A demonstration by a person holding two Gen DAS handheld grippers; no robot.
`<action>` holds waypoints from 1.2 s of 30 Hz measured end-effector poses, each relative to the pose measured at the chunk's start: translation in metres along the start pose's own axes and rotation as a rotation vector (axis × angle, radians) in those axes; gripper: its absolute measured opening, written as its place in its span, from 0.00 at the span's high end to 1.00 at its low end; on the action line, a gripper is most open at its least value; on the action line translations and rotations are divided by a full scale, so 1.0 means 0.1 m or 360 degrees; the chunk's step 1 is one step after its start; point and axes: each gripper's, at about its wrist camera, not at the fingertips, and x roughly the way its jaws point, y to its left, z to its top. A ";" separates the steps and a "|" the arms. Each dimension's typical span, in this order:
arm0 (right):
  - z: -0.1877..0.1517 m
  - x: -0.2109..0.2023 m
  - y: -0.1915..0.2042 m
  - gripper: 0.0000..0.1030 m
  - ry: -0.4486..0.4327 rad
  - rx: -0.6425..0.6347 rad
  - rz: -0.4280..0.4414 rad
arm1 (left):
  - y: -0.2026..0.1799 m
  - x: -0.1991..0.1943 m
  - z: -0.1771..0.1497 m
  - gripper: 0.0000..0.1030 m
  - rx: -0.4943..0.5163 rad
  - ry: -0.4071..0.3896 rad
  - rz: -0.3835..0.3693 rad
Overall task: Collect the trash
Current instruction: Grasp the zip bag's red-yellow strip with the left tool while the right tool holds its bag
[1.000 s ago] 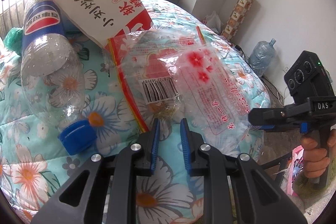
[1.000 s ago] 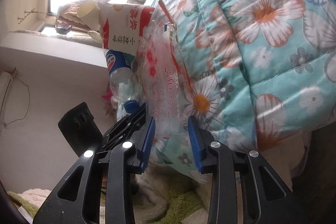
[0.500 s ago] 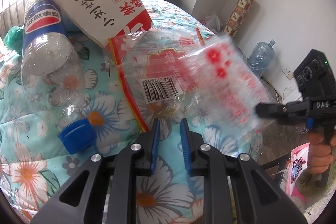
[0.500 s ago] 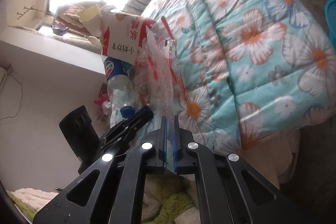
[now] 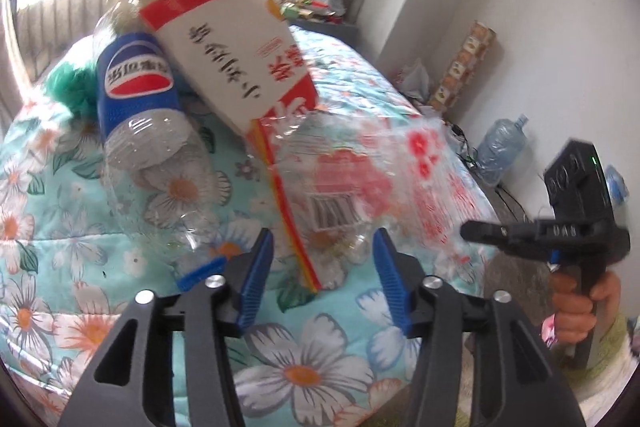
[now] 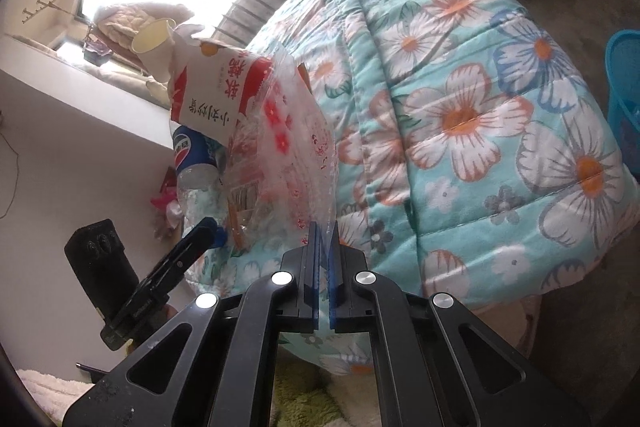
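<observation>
- The right gripper (image 6: pixel 323 243) is clenched on the lower edge of a clear plastic wrapper with red flowers (image 6: pixel 296 143); the sheet rises from between its blue pads toward 11 o'clock in the right wrist view.
- In the left wrist view that same wrapper (image 5: pixel 420 179) spreads across the floral quilt (image 5: pixel 304 379), with the right gripper (image 5: pixel 472 230) at about 3 o'clock, held by a hand (image 5: pixel 580 311).
- The left gripper (image 5: pixel 324 275) is released — its jaws are opening, and nothing is pressed between them; a second wrapper with a barcode (image 5: pixel 332 211) lies just ahead, at 12 o'clock.
- A clear bottle with a blue label (image 5: pixel 136 115) lies at 10 o'clock, its blue cap (image 5: pixel 200 273) just beside the left finger.
- A red-and-white carton (image 5: pixel 240 63) leans over the bottle and the barcoded wrapper.
- A blue basket (image 6: pixel 624 99) shows at 3 o'clock in the right wrist view — off the bed.
</observation>
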 end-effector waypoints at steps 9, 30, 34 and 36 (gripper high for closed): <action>-0.02 -0.01 -0.13 0.98 0.0010 0.0049 -0.0017 | 0.08 0.26 0.22 0.43 -0.0152 0.0119 -0.0056; -0.12 -0.10 -0.30 0.99 0.0008 0.0072 0.0034 | -0.14 0.26 0.41 0.33 -0.0112 0.0059 -0.0133; -0.13 -0.12 -0.33 0.98 -0.0002 0.0083 0.0047 | -0.16 0.14 0.36 0.33 -0.0090 0.0002 -0.0217; -0.14 -0.14 -0.34 0.98 -0.0010 0.0088 0.0052 | -0.16 0.12 0.32 0.45 -0.0086 0.0005 -0.0211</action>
